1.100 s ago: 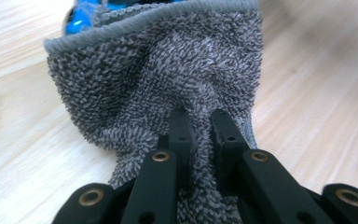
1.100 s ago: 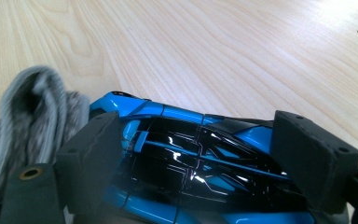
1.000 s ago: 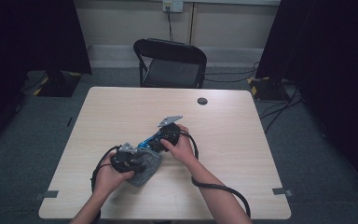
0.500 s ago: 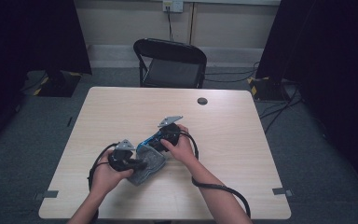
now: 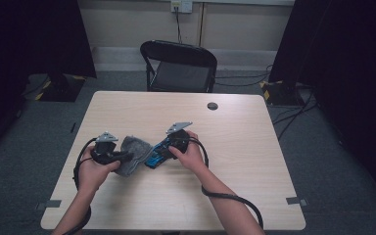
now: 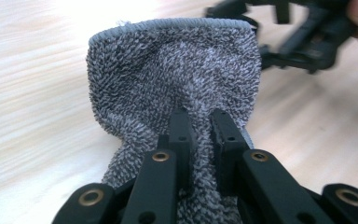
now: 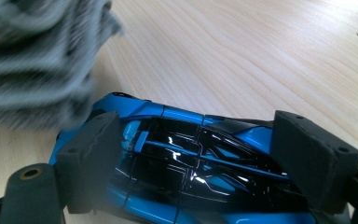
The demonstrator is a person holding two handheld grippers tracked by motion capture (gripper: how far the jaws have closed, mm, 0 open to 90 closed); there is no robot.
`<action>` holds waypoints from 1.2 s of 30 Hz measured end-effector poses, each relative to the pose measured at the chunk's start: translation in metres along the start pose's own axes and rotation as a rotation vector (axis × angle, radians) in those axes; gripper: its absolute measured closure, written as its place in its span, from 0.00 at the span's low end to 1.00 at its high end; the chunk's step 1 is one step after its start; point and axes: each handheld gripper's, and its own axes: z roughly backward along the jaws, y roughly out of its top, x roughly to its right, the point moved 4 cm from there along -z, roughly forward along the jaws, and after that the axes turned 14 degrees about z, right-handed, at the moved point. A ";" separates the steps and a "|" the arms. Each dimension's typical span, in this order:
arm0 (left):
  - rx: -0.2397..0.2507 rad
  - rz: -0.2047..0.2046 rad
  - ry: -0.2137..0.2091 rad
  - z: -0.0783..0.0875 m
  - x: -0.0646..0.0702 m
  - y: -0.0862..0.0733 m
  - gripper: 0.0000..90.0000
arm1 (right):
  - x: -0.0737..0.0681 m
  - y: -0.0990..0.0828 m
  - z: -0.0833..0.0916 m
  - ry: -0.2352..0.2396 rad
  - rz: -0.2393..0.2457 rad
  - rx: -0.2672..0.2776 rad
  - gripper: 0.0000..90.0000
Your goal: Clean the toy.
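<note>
Grey terry cloth (image 5: 133,152) lies bunched on the wooden table (image 5: 235,147) beside a blue toy car (image 5: 156,154). Left gripper (image 6: 199,116) pinches the cloth tightly. Right gripper (image 7: 205,140) clamps the car's sides.

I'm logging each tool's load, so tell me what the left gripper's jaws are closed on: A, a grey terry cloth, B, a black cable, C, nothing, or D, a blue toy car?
A: in the left gripper view the left gripper has its jaws pinched into the grey terry cloth, while the blue toy car sits between the right gripper's jaws.
</note>
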 end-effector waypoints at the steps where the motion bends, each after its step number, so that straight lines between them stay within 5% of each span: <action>1: 0.003 0.001 0.020 -0.001 -0.005 0.001 0.90 | 0.000 0.000 0.000 -0.001 -0.001 0.000 0.18; 10: 0.025 0.079 0.106 -0.019 -0.035 0.000 0.90 | 0.000 0.000 0.000 -0.001 0.000 0.001 0.18; 17: -0.002 0.072 0.162 -0.028 -0.042 -0.004 0.90 | 0.000 0.000 0.000 -0.002 -0.001 0.000 0.18; 31: -0.098 0.001 0.102 -0.039 -0.012 -0.023 0.90 | 0.000 0.000 0.000 -0.004 -0.001 0.005 0.18; 36: -0.126 -0.005 0.042 -0.035 0.002 -0.032 0.90 | -0.001 0.000 0.000 -0.007 -0.002 0.007 0.18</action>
